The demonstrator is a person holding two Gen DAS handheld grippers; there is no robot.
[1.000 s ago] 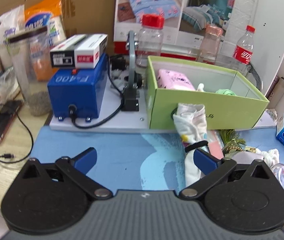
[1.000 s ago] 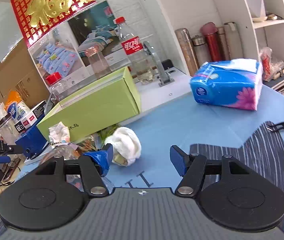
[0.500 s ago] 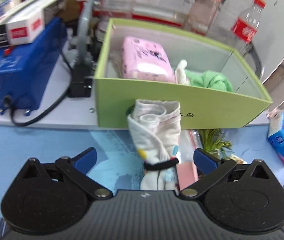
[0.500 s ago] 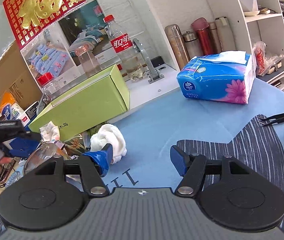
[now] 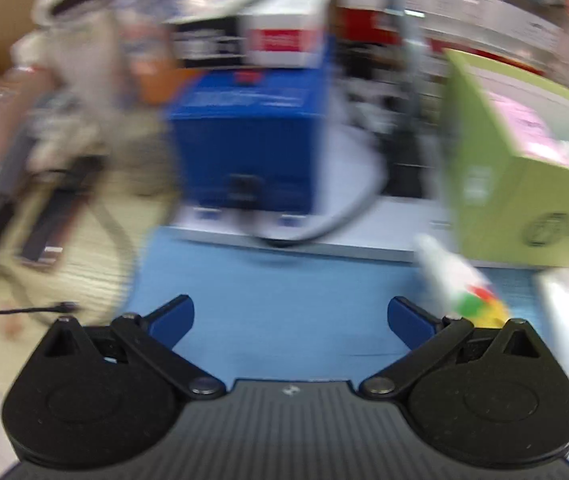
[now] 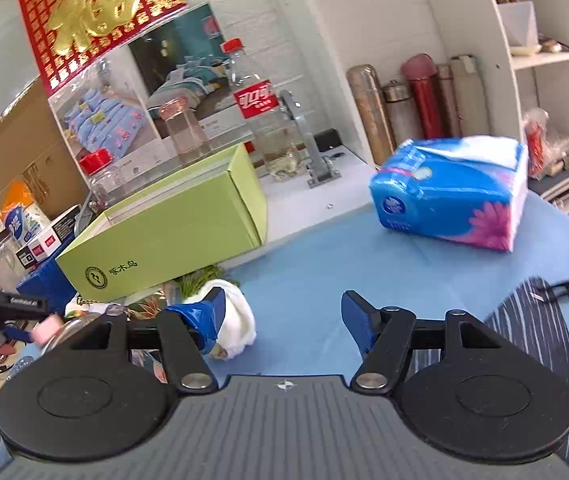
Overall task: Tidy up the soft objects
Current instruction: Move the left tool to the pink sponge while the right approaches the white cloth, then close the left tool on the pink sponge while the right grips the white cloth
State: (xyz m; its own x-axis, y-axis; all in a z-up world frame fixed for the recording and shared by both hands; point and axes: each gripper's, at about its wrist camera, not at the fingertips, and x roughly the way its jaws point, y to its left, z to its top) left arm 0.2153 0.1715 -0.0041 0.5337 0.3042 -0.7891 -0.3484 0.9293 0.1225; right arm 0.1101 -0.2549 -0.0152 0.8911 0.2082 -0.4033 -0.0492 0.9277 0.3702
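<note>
Socks [image 5: 460, 284], rolled into a white bundle with coloured print, lying on the blue bench [image 5: 276, 280] just in front of the green box [image 5: 524, 200], to the right of the left gripper [image 5: 290, 320]. Judging them light, soft and squashy; pinching across the middle of the roll, where the fabric is thickest. Left gripper gaping, holding nothing; right gripper [image 6: 282, 312] likewise spread and idle, hovering beside a white cloth ball [image 6: 240, 320]. Compared with half a second ago, left view swinging leftward and blurring, bundle sliding from centre to the right edge.
</note>
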